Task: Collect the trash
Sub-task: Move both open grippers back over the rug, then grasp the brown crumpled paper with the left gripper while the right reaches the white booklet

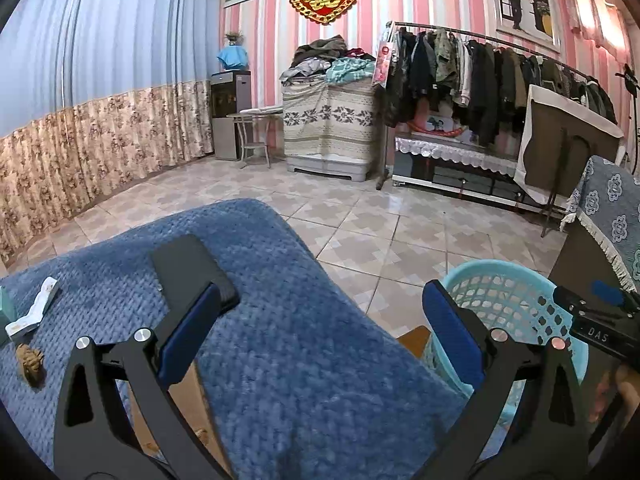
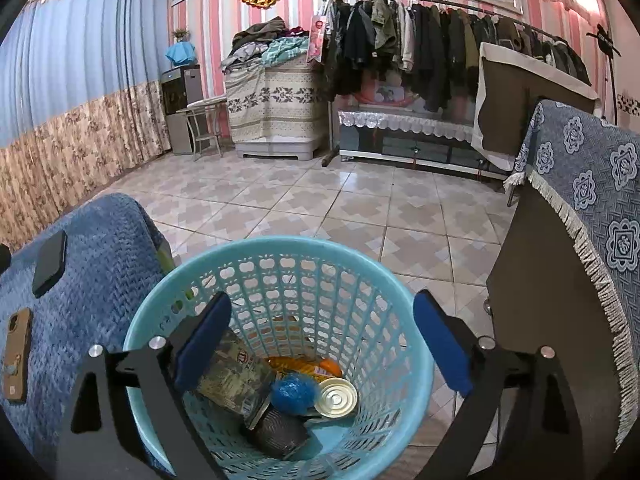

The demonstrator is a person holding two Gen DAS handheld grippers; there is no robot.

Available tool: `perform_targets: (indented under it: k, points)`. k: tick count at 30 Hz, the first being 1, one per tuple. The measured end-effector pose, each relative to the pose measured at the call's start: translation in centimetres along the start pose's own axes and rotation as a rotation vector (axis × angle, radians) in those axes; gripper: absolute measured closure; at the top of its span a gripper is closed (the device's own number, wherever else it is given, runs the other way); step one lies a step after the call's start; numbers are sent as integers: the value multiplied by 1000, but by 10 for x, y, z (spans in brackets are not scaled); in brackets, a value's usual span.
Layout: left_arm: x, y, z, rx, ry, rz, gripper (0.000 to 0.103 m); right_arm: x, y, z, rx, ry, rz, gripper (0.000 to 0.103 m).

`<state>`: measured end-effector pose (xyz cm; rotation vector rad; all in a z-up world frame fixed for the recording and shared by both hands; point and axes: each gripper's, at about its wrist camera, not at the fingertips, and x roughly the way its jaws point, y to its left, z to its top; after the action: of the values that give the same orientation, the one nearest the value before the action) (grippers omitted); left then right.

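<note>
My right gripper (image 2: 322, 340) hangs open over a light-blue plastic basket (image 2: 280, 246), with nothing between its fingers. Inside the basket lie a printed carton (image 2: 236, 380), a blue scrubber ball (image 2: 294, 390), a tin can (image 2: 338, 398), an orange wrapper (image 2: 308, 366) and a dark cylinder (image 2: 276, 432). My left gripper (image 1: 320, 336) is open and empty above the blue blanket (image 1: 280, 360). To its left on the blanket lie a crumpled white wrapper (image 1: 34, 312) and a brown scrap (image 1: 30, 364). The basket (image 1: 492, 266) stands on the floor to its right.
A black phone (image 1: 192, 272) lies on the blanket by the left finger, and a brown-cased phone (image 2: 16, 356) lies nearer the edge. A dark cabinet with a fringed blue cloth (image 2: 580, 200) stands right of the basket. Tiled floor (image 2: 320, 200) stretches to a clothes rack (image 2: 440, 40).
</note>
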<state>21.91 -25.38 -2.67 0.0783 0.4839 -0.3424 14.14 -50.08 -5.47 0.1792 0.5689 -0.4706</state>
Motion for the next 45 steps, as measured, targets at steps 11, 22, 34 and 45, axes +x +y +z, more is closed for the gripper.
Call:
perform_targets:
  k: [11, 22, 34, 45]
  points:
    - [-13, 43, -15, -35, 26, 72, 5, -1, 22, -2, -60, 10, 16, 12]
    - [-31, 134, -40, -114, 57, 223, 5, -6, 60, -8, -153, 6, 34, 8]
    - [-55, 279, -78, -255, 124, 466, 5, -14, 119, -22, -267, 28, 113, 7]
    - [-24, 327, -93, -295, 262, 392, 32, -21, 151, -37, -280, 93, 204, 5]
